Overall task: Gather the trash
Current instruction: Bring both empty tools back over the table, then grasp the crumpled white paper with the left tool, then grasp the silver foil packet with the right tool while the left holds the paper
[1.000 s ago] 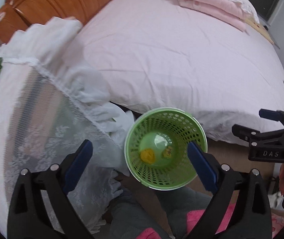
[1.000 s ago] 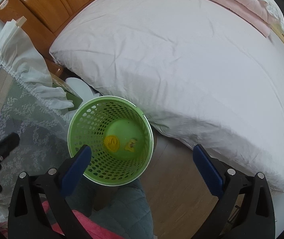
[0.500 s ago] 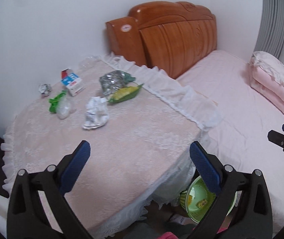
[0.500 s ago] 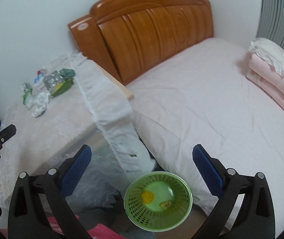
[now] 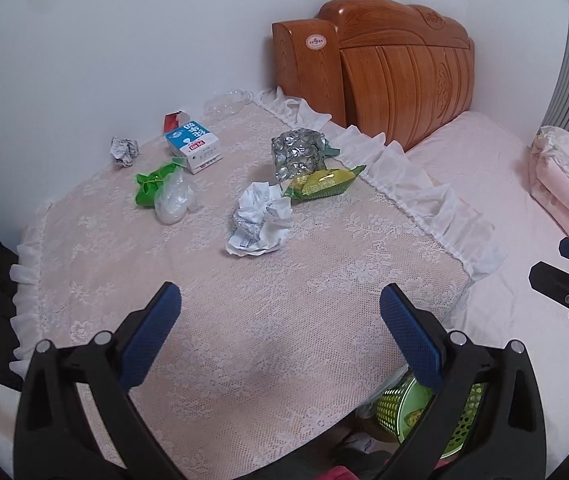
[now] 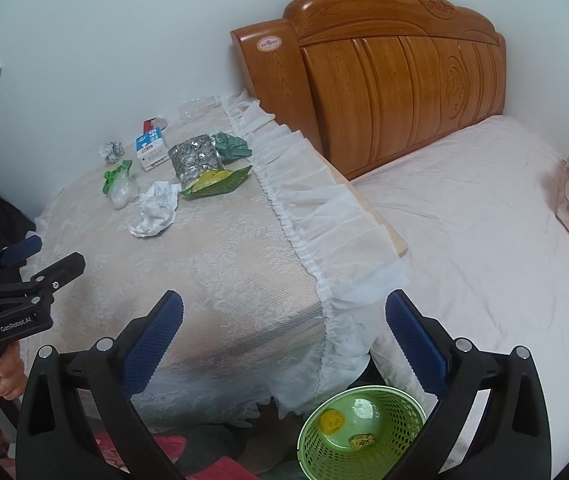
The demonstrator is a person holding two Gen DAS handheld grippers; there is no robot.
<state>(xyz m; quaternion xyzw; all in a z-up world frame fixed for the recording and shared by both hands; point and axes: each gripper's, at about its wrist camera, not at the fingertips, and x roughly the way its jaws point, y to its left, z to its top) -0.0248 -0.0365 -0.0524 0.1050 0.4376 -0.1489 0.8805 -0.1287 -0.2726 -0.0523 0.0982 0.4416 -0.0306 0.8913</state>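
Trash lies on the far half of a lace-covered table (image 5: 268, 320): crumpled white paper (image 5: 259, 220), a yellow-green snack bag (image 5: 322, 182), a crushed silver foil bag (image 5: 296, 151), a blue-white milk carton (image 5: 194, 145), a green and clear plastic bag (image 5: 164, 192), and a small grey paper ball (image 5: 124, 151). A green mesh bin (image 6: 362, 430) stands on the floor between table and bed, holding two small scraps. My left gripper (image 5: 280, 312) is open and empty above the table's near part. My right gripper (image 6: 284, 316) is open and empty over the table's right corner.
A clear plastic bottle (image 5: 226, 101) lies at the table's far edge by the wall. A bed with a pink sheet (image 6: 484, 220) and wooden headboard (image 6: 396, 80) lies to the right. Folded pink bedding (image 5: 568, 184) sits on it. White frills (image 6: 324, 216) hang off the table's edge.
Both grippers tilted up from looking down into the green bin to facing the table and its trash. Both have stayed open and empty.
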